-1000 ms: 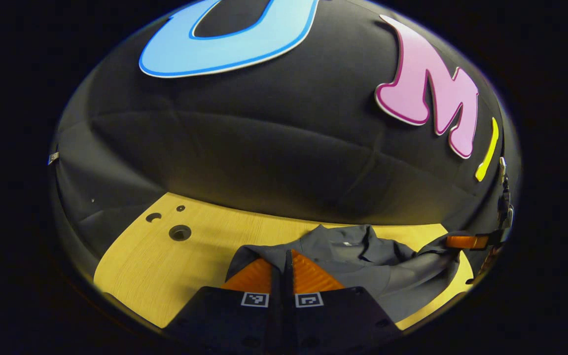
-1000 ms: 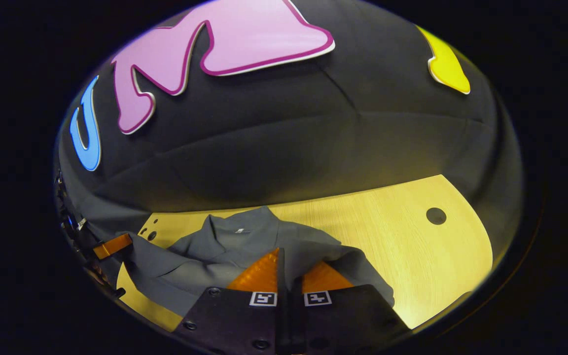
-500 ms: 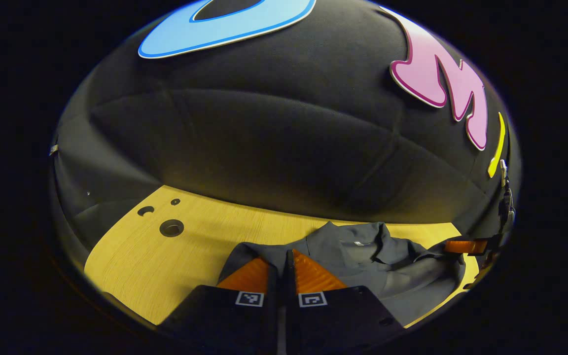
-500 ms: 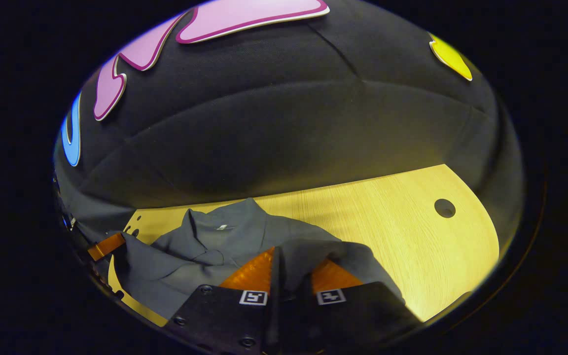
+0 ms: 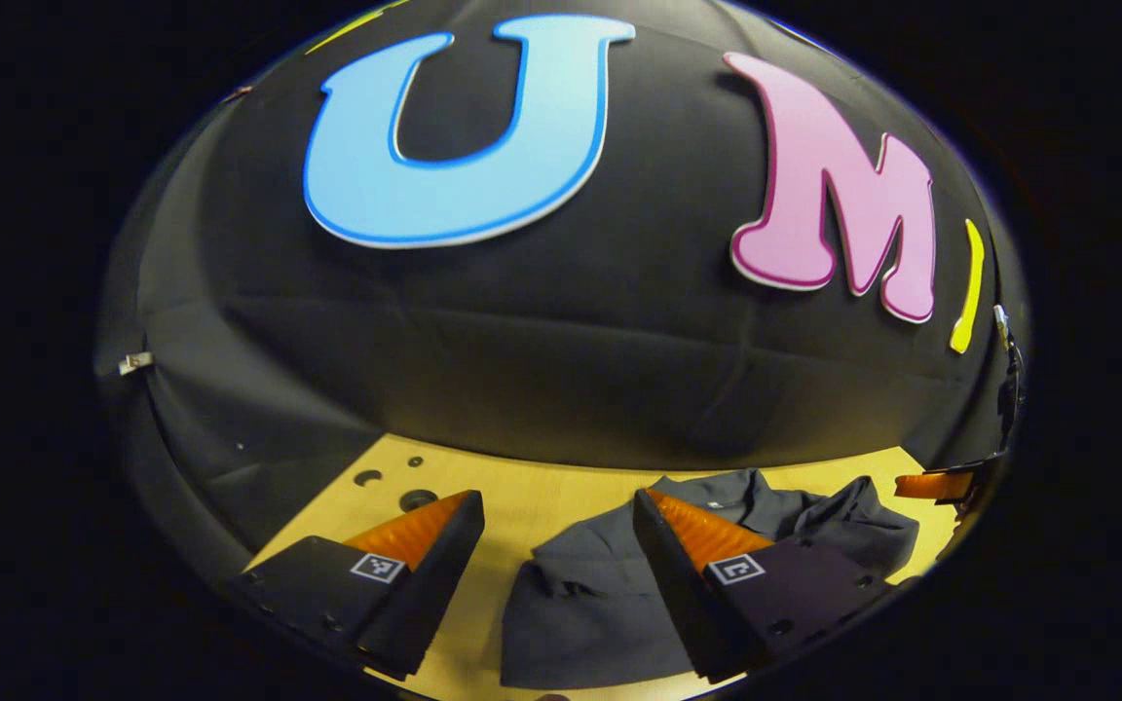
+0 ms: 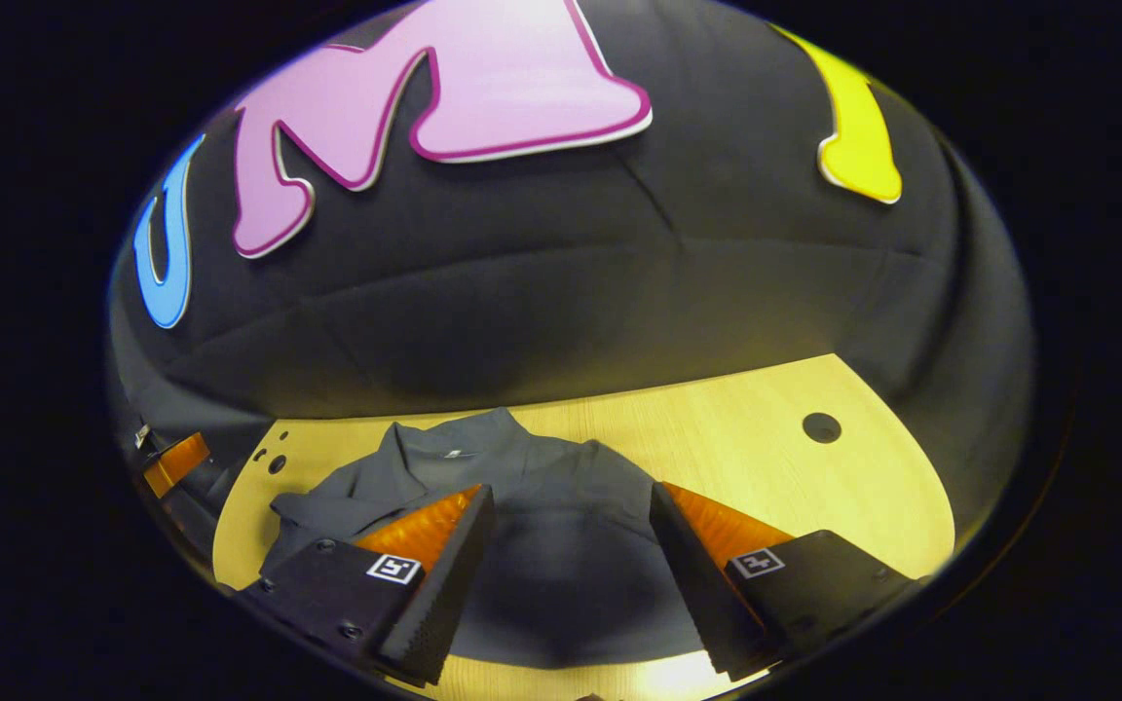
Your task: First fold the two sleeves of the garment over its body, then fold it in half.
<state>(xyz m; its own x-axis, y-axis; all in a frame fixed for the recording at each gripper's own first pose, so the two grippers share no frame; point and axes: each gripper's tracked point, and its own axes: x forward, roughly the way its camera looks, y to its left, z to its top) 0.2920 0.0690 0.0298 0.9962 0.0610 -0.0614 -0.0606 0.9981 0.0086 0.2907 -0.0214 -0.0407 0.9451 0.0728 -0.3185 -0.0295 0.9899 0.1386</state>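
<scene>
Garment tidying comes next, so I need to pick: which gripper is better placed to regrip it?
Right, probably. The right gripper stands open directly over the garment; the left gripper straddles its edge, one finger over the bare table.

The left gripper [image 5: 553, 511] is held with its two fingers spread wide apart, nothing being pinched between them. Its fingers [image 5: 425, 526] are angled outward from each other and are pointed forward and slightly downward. The right gripper [image 6: 571, 506] is likewise held with its fingers parted widely, and no contact is made by either pad. Its fingers [image 6: 707, 531] are tilted forward and downward at a low angle. At the far right edge of the left gripper view, a finger of the right gripper [image 5: 931, 484] is seen, well apart from the left gripper.
</scene>
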